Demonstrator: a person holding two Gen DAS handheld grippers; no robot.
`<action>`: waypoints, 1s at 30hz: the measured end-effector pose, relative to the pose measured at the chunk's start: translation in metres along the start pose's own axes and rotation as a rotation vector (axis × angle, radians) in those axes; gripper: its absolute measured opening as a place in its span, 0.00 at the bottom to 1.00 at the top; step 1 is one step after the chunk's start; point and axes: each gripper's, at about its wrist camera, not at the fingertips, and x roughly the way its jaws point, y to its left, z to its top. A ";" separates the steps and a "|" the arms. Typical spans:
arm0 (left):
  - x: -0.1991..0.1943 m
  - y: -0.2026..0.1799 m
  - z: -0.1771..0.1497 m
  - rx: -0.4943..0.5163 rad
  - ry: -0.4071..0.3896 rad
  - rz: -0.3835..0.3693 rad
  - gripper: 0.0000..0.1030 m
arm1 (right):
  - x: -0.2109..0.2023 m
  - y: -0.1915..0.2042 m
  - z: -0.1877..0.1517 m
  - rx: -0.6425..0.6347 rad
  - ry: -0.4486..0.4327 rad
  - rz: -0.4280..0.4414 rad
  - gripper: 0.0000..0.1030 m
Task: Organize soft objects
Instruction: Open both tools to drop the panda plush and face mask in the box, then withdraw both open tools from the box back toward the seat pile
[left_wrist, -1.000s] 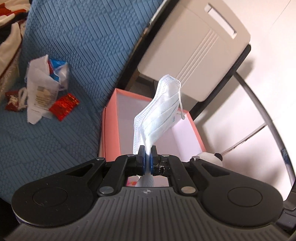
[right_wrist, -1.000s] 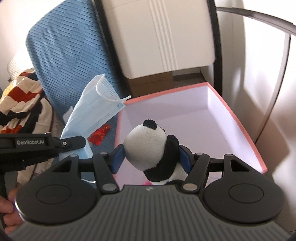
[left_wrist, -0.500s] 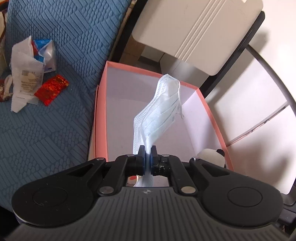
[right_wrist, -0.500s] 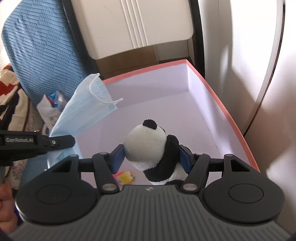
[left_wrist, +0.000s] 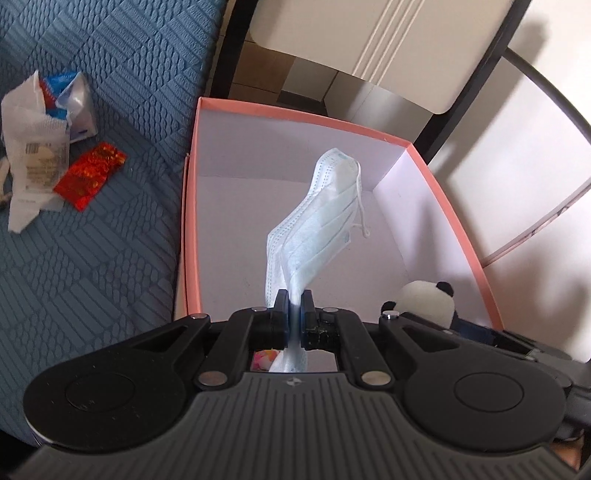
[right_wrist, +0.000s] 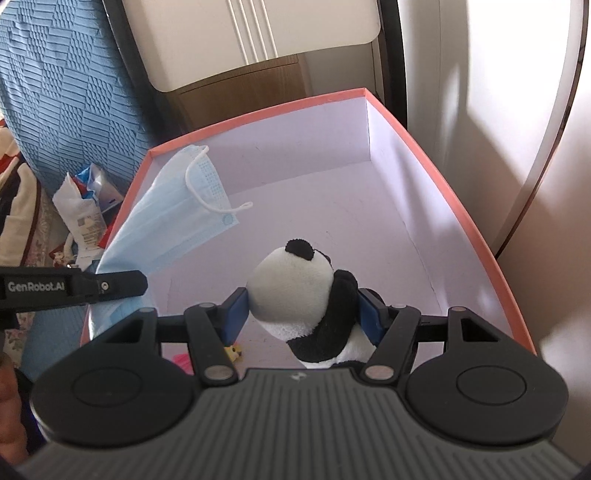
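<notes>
Left wrist view alone shows the red wrapper (left_wrist: 90, 175) at 10 o'clock on the blue cover (left_wrist: 110, 240). The left claw (left_wrist: 294, 301) pinches the face mask (left_wrist: 317, 229) above the pink box (left_wrist: 190, 229). The right claw (right_wrist: 301, 308) clamps the panda plush (right_wrist: 295, 288) over the box floor.

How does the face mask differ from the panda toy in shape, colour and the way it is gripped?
The face mask is flat, pleated, light blue; the panda toy is round, black and white. The left gripper pinches the mask nearly shut; the right gripper holds the panda wide. Both hang over the pink box.
</notes>
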 end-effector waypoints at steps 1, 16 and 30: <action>0.000 0.001 0.000 -0.002 0.005 -0.007 0.07 | -0.001 0.000 0.001 -0.002 0.000 0.003 0.65; -0.058 -0.010 0.003 0.072 -0.127 -0.011 0.81 | -0.041 0.011 0.005 0.013 -0.062 0.000 0.80; -0.153 0.010 -0.001 0.093 -0.267 -0.036 0.81 | -0.113 0.057 0.005 -0.017 -0.178 0.006 0.80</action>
